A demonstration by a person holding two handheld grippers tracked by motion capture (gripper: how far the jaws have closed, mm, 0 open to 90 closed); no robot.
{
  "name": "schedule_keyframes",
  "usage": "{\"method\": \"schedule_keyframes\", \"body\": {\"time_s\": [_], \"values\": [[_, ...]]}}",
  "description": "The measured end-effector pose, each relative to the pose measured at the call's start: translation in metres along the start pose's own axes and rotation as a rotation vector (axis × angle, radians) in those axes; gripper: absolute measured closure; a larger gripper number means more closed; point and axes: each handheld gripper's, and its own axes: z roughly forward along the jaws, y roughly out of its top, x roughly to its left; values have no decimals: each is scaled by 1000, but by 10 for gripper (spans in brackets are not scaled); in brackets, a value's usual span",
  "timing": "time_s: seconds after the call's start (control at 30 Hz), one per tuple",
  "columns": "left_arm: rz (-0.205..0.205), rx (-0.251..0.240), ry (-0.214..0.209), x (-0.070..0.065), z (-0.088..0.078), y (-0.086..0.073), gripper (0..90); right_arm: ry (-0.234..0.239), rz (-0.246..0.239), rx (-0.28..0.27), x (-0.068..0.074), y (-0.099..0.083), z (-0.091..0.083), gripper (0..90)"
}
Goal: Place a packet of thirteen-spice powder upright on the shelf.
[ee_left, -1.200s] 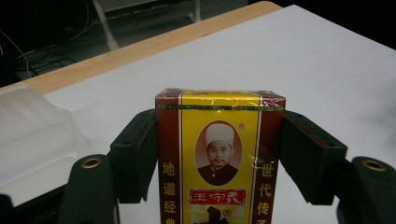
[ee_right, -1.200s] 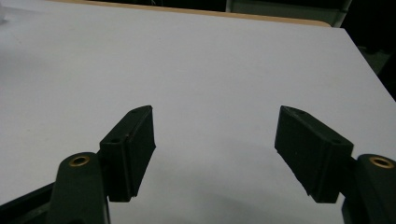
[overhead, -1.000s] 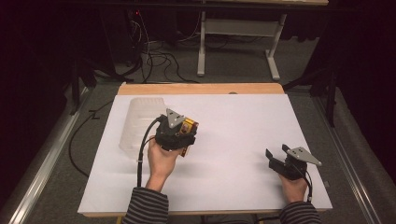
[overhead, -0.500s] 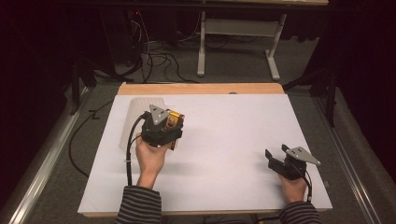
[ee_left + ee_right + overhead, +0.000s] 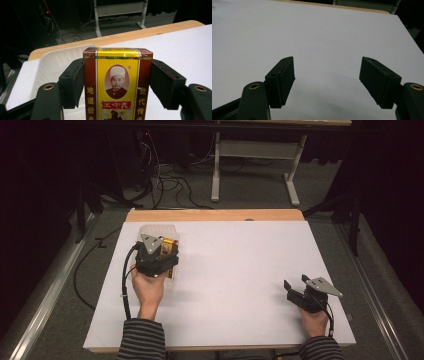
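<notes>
The flat white surface (image 5: 235, 270), edged in pale wood at the far side, is carrying a translucent plastic tray (image 5: 57, 62) at its far left corner. The left tool (image 5: 159, 257) is clamping a rectangular yellow and dark red box (image 5: 117, 82), glossy-wrapped and bearing a portrait and Chinese characters, upright just over the tray's near edge. The right tool (image 5: 328, 83) is resting near the right front corner, its black padded jaws spread wide with nothing between them.

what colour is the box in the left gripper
Yellow with dark red side bands, clearest in the left gripper view: box.
</notes>
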Motion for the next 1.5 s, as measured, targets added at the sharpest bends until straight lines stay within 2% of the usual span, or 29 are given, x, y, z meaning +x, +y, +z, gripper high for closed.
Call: {"method": "schedule_keyframes", "body": {"time_s": [0.27,0.6,0.83,1.03,1.17,1.4,1.5], "values": [[-30,4,32,14,2,-11,330,-6,-5,5,1,0,0,286],[-43,22,55,20,6,-20,330,-10,3,6,1,0,0,284],[-48,40,66,23,9,-27,329,-9,-2,6,1,0,0,282],[-35,44,73,22,8,-30,329,-11,-5,7,1,0,1,281],[-28,66,79,23,9,-34,329,-13,3,5,1,0,0,279],[-44,65,77,24,8,-39,329,-11,1,8,1,0,0,278],[-37,69,81,25,6,-42,329,-11,-3,9,1,0,1,279]]}}
